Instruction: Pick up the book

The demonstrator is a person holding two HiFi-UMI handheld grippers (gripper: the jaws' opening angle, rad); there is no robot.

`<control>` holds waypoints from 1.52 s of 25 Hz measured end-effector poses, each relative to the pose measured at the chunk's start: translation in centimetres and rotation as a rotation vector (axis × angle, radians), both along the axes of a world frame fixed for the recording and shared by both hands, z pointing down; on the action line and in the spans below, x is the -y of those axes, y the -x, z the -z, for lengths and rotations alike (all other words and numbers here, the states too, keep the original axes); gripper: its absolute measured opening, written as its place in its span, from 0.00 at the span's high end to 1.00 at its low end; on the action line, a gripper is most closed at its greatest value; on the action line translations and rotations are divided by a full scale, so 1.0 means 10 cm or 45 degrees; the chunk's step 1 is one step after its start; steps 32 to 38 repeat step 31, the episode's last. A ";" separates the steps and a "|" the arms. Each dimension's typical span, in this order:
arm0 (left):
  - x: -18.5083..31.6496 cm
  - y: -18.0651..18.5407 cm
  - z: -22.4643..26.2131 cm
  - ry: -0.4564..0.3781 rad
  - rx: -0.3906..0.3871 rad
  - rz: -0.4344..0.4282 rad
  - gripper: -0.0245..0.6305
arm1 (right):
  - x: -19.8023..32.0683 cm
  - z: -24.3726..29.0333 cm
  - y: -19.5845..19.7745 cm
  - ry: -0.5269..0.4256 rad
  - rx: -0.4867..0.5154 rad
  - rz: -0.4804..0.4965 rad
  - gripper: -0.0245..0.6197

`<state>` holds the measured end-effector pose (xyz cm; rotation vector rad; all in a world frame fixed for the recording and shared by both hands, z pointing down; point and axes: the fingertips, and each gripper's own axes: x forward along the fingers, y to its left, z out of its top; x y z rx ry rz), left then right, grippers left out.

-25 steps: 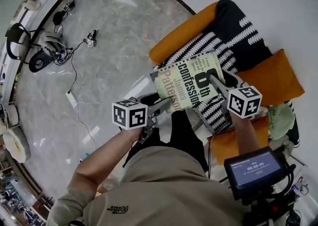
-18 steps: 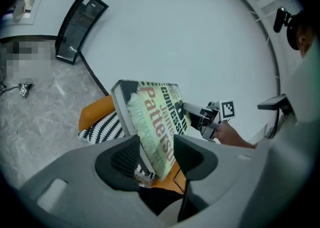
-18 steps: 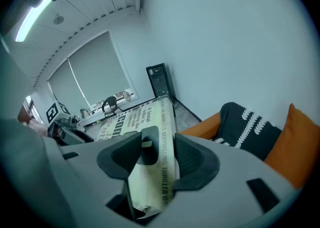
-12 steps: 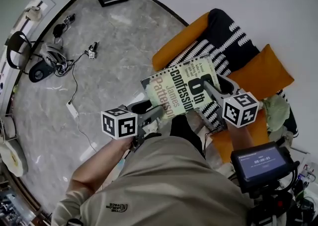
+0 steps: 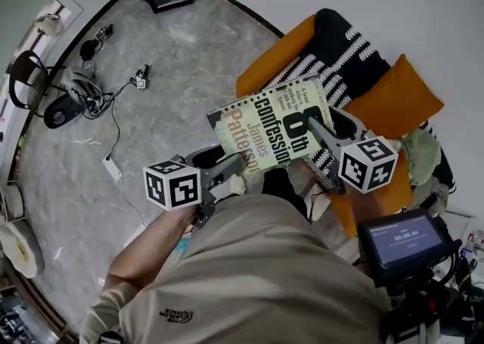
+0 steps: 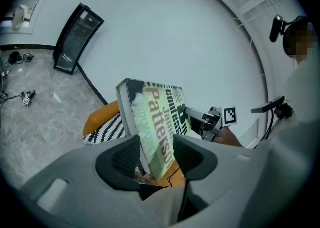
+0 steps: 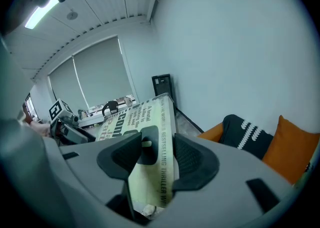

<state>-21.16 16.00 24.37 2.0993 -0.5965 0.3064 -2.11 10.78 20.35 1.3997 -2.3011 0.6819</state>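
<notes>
A thick paperback book [image 5: 270,126] with a pale green cover hangs in the air above the orange sofa [image 5: 382,104], held from both sides. My left gripper [image 5: 236,159] is shut on its near left edge, and in the left gripper view the book [image 6: 156,127] stands edge-on between the dark pads. My right gripper [image 5: 318,129] is shut on the book's right edge. The right gripper view has the book [image 7: 150,147] wedged between the two pads, with the left gripper [image 7: 70,122] beyond it.
A black and white striped throw [image 5: 340,51] and an orange cushion [image 5: 395,98] lie on the sofa below. A person's legs and torso fill the lower middle. Cables and headsets [image 5: 72,89] lie on the marble floor at left. A small screen on a stand [image 5: 401,238] sits at lower right.
Both grippers and the book between them have risen from the sofa. The book now sits a little further left and up in the head view, mostly in the first half second.
</notes>
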 end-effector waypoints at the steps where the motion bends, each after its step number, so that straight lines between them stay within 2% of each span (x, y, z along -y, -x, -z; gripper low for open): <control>1: 0.00 0.00 0.00 0.000 0.000 -0.001 0.64 | 0.00 0.01 0.00 -0.006 0.000 -0.002 0.64; 38: 0.05 -0.01 -0.08 0.016 -0.008 0.005 0.64 | -0.01 0.00 -0.01 -0.027 -0.010 0.009 0.65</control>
